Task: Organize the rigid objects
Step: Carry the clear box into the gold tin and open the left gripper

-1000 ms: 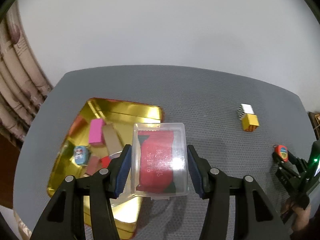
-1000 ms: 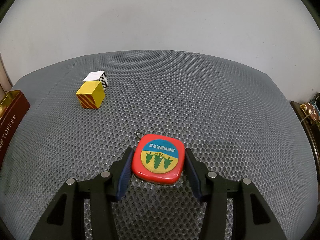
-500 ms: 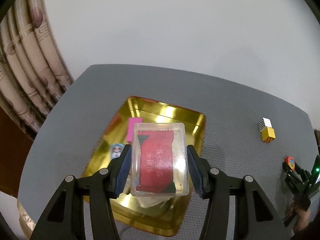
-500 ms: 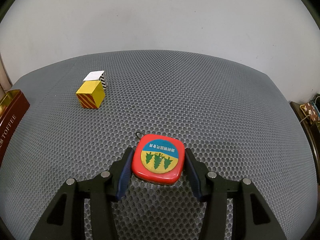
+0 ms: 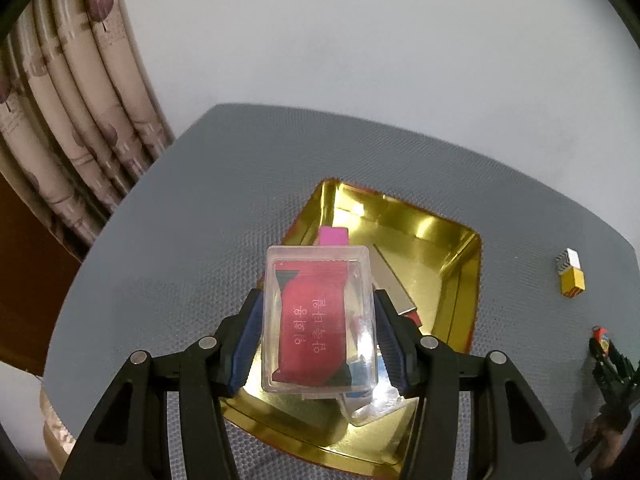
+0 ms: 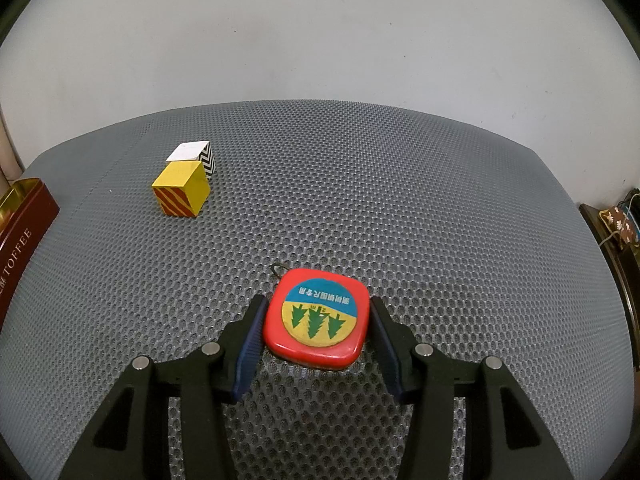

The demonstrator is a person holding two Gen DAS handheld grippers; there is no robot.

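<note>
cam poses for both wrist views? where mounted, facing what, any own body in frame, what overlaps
Left wrist: on the left hand-held gripper, angled down over the gold tin; shows its fingers clamping a clear plastic box.
Right wrist: on the right hand-held gripper, angled down across the grey mat; fingers flank a red tape measure.
Shared: the yellow block, tin, tape measure and right hand-held gripper.

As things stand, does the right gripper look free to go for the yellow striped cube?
Probably not yet. The right gripper is shut on the red tape measure. Bare mat lies between it and the yellow striped cube, so nothing else blocks the way.
</note>
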